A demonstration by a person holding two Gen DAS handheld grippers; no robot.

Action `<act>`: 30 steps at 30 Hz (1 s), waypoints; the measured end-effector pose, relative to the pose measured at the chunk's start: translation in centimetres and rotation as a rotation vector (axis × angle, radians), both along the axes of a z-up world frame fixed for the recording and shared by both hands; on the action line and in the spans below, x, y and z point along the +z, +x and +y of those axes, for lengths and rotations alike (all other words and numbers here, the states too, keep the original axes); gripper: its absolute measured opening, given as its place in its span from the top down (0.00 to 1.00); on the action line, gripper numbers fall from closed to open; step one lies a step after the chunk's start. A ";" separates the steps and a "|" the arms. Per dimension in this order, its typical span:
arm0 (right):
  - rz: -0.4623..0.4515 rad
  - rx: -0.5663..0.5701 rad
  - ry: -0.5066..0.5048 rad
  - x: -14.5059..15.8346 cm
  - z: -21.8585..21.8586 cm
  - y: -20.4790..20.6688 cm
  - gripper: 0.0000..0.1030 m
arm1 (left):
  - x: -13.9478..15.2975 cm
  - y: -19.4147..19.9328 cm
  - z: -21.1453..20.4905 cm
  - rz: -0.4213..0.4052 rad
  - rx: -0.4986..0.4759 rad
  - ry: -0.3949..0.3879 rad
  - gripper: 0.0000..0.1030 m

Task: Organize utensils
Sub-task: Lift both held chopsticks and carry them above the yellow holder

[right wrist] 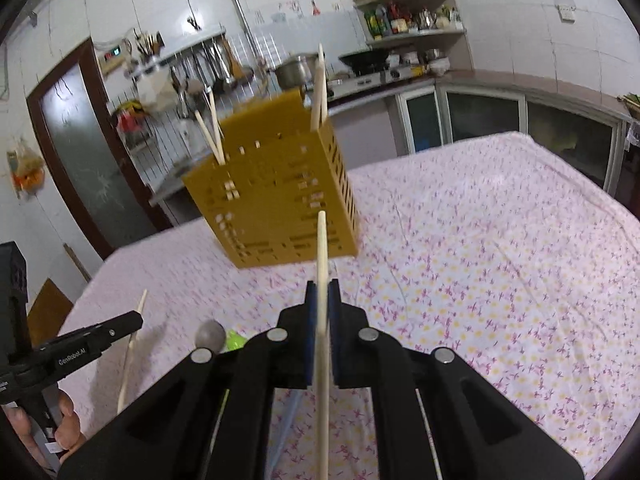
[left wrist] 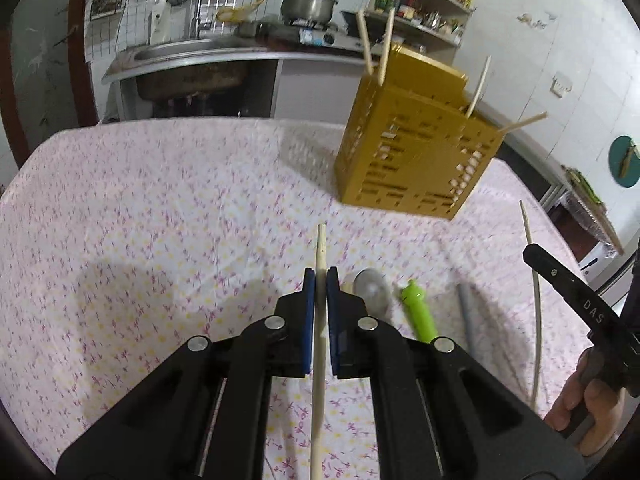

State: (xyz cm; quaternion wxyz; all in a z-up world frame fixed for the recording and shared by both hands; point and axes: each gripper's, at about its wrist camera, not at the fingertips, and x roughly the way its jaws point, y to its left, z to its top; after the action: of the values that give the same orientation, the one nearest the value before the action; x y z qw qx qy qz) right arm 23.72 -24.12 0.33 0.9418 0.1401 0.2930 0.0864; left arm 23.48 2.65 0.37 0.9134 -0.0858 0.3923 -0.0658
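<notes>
We note a left gripper (left wrist: 320, 280) clamped on one chopstick (left wrist: 319, 360), right gripper (right wrist: 322, 296) clamped on another chopstick (right wrist: 322, 320), both short of the yellow utensil holder (left wrist: 412, 152), its interior hidden, spoon (left wrist: 372, 286) and green handle (left wrist: 420, 312) before it partly hidden.

Each gripper, left (left wrist: 320, 276) and right (right wrist: 322, 289), is built from black plastic linkage arms joined by round silver pivot pins. The fingers (left wrist: 308, 312) are faced with blue pads. White lettering is printed along the outer finger sides.
</notes>
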 end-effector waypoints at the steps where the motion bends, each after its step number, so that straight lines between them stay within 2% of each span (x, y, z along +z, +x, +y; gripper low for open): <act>1: -0.021 -0.001 0.004 0.3 0.0 -0.2 0.94 | 0.2 -0.1 0.0 -0.007 -0.006 -0.007 0.96; 3: -0.056 0.003 0.014 0.6 0.0 -0.5 0.94 | 0.4 -0.1 -0.1 -0.017 -0.014 -0.022 0.96; 15: -0.080 0.014 0.005 1.0 -0.1 -0.9 0.94 | 1.5 -0.8 -0.2 -0.065 -0.047 -0.075 0.96; 22: -0.091 0.011 0.006 1.2 0.0 -1.2 0.94 | 1.8 -1.0 -0.5 -0.071 -0.057 -0.076 0.96; 30: -0.100 0.021 -0.002 1.9 0.4 -1.1 0.94 | 4.4 -1.3 -1.0 -0.136 -0.073 -0.066 0.96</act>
State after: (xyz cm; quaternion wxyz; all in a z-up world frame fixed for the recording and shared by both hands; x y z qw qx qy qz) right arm 22.61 -23.75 2.27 0.9545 0.1314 0.2470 0.1031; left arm 22.16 1.69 4.77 0.9317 -0.0968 0.3298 -0.1175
